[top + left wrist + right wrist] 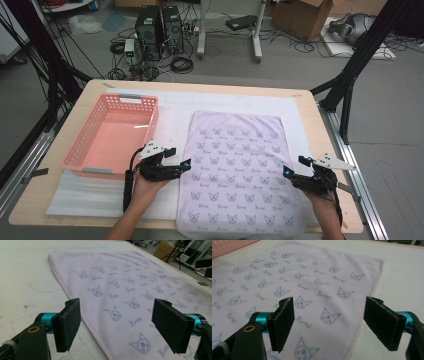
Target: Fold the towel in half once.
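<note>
towel (240, 170) lies flat and spread out in the lower middle of the high view, pale lilac with little cat faces, on the white mat (80, 197) that covers the wooden table (30, 200); its near end hangs a bit over the table edge at the bottom of the frame. it looks smoothed out, which i judge is so both long edges are free to pick up. left gripper (180, 166) sits at lower centre-left, just beside the towel's left hem, jaws pointing right toward the cloth; right gripper (291, 176) sits at lower right by the opposite hem, pointing left. mirrored on purpose, i'd say, one hand per side for a fold. in the left gripper view the left gripper (116, 325) has its jaws wide apart, nothing between the pads, and the stitched hem (92, 327) runs up through the gap at the lower middle of the frame. the right gripper view gives the same for the right gripper (329, 323): jaws spread, nothing held, the towel's edge (355, 336) at lower right just inside the right jaw. whether either touches the cloth, can't tell. pink basket (85, 160) stands empty at centre-left, just beside the left hand (145, 190), likely where the folded towel goes.
</note>
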The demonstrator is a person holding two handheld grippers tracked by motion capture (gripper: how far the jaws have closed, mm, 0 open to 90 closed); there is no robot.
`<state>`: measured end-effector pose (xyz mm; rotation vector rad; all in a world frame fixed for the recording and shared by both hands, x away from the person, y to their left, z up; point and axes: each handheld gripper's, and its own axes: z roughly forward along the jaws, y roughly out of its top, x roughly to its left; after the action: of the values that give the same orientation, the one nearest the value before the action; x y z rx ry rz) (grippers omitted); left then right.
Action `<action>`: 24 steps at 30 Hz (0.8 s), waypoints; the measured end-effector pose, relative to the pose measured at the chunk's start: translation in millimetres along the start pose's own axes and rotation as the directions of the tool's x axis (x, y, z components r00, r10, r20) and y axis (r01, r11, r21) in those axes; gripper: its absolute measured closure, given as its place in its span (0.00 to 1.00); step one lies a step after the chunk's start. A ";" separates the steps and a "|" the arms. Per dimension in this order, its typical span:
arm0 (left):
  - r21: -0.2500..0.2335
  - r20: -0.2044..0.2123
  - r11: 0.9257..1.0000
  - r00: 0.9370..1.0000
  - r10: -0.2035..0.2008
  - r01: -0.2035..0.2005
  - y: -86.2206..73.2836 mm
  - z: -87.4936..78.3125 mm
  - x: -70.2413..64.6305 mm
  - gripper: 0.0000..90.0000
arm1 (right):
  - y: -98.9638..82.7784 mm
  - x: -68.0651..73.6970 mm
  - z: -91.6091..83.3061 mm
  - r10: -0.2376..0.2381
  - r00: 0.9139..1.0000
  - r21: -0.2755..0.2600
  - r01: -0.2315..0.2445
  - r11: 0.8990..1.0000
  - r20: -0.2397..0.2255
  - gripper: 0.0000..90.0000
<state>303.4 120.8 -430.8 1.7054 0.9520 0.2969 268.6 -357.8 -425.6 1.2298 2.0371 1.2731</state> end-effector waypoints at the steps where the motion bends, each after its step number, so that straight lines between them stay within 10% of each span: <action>1: 0.005 0.002 1.000 1.000 -0.007 0.007 2.0 2.2 0.9 0.28 | 0.2 -1.3 2.5 -0.007 1.000 0.003 0.007 1.000 -0.002 0.26; 24: 0.110 -0.076 0.992 0.996 -0.051 0.059 39.1 73.1 25.1 0.35 | 26.2 -38.9 51.8 0.065 0.998 0.121 -0.066 0.990 0.013 0.26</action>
<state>382.4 85.5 -428.8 1.7771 1.0851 0.2750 338.2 -361.4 -430.9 1.3647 2.1110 1.1853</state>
